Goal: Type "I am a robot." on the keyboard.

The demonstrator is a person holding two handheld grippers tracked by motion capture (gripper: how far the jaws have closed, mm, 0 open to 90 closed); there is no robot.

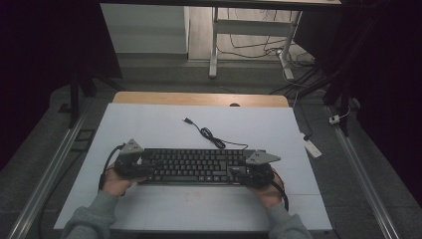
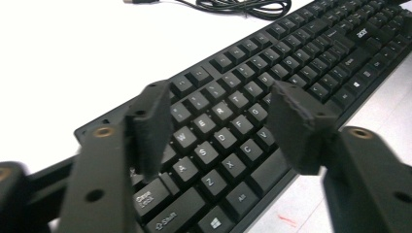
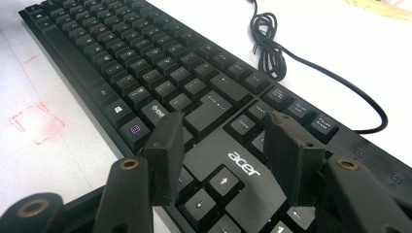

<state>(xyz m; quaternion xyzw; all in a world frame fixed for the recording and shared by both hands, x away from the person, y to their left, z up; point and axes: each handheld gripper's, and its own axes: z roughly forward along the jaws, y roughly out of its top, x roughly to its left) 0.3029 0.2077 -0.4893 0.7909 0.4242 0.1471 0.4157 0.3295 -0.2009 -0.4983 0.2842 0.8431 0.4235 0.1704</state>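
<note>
Grey-sleeved forearms enter the high view's near edge; the left gripper and right gripper sit at either end of a flat black plastic keyboard lying mid-counter on the white counter. Left gripper view: jaws open above the keys near Caps Lock, seemingly not touching. Right gripper view: jaws apart over the arrow keys; a black coiled cable lies farther off.
</note>
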